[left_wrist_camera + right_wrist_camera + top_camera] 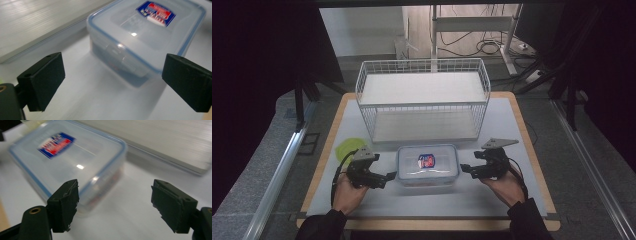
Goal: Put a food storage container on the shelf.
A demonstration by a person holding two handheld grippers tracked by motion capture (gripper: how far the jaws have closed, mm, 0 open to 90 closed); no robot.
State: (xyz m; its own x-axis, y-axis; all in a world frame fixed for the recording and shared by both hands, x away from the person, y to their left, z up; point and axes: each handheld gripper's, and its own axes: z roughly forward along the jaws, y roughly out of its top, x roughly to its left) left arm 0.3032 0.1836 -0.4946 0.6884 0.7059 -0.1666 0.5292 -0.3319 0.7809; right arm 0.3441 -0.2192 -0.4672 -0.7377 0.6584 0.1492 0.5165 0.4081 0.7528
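A clear plastic food container (427, 165) with a blue-rimmed lid and a red and blue label lies flat on the white mat, near the front. My left gripper (387, 178) is open just off its left end, and my right gripper (466, 170) is open just off its right end. In the left gripper view the container (147, 35) lies ahead of the gripper (112, 80), its side clasp facing the wide-apart jaws. In the right gripper view the container (67, 157) sits ahead and to the left of the gripper (115, 202). Nothing is between either pair of jaws.
A white wire basket rack (422, 97) with two shelves stands behind the container. A yellow-green round object (348, 148) lies on the mat left of the rack. The wooden table edge (427, 225) runs along the front, and dark curtains flank both sides.
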